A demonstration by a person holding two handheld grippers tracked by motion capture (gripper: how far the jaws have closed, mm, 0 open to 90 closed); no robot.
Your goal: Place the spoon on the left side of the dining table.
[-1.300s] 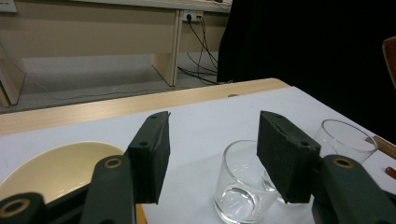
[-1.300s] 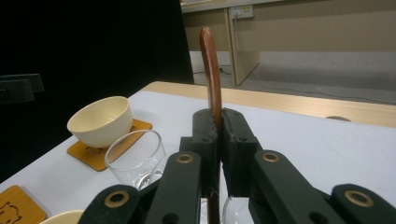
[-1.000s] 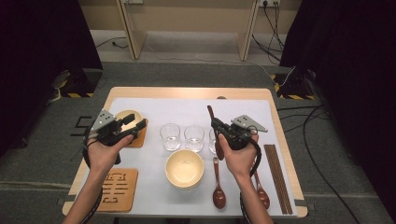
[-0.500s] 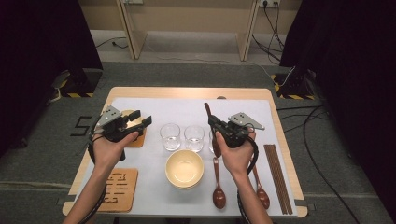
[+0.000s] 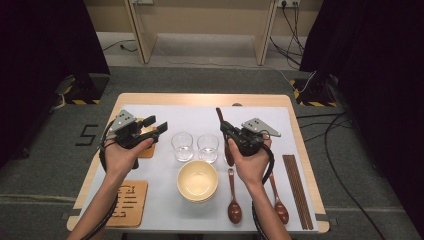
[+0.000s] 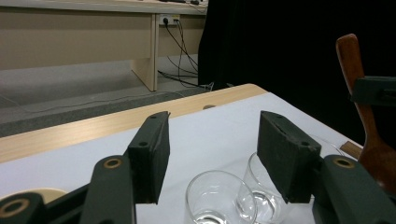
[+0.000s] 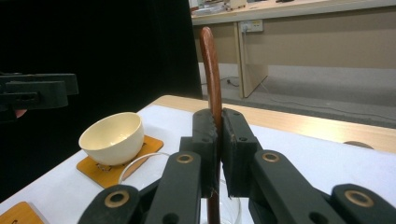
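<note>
**Wooden spoon lifted, left gripper waiting**

Left gripper (image 5: pixel 159 127): jaws spread, nothing between them, hovering over a small cream bowl on a wooden coaster (image 5: pixel 148 150) at the table's left. A second coaster (image 5: pixel 128 202) with cut slots lies nearer the person. Centre: two clear glasses (image 5: pixel 182 146) (image 5: pixel 208 147), then a larger cream bowl (image 5: pixel 197 180). Right gripper (image 7: pixel 219 137): jaws pressed tight on a wooden spoon (image 7: pixel 211 60), handle upright, held above the white mat. Two more spoons (image 5: pixel 234 197) and chopsticks (image 5: pixel 297 190) lie at the right.

Step, as judged: carrying the spoon to its place. Next move calls for lowering it level before release.

Writing: a "5" marked on the floor (image 5: pixel 87 134).
</note>
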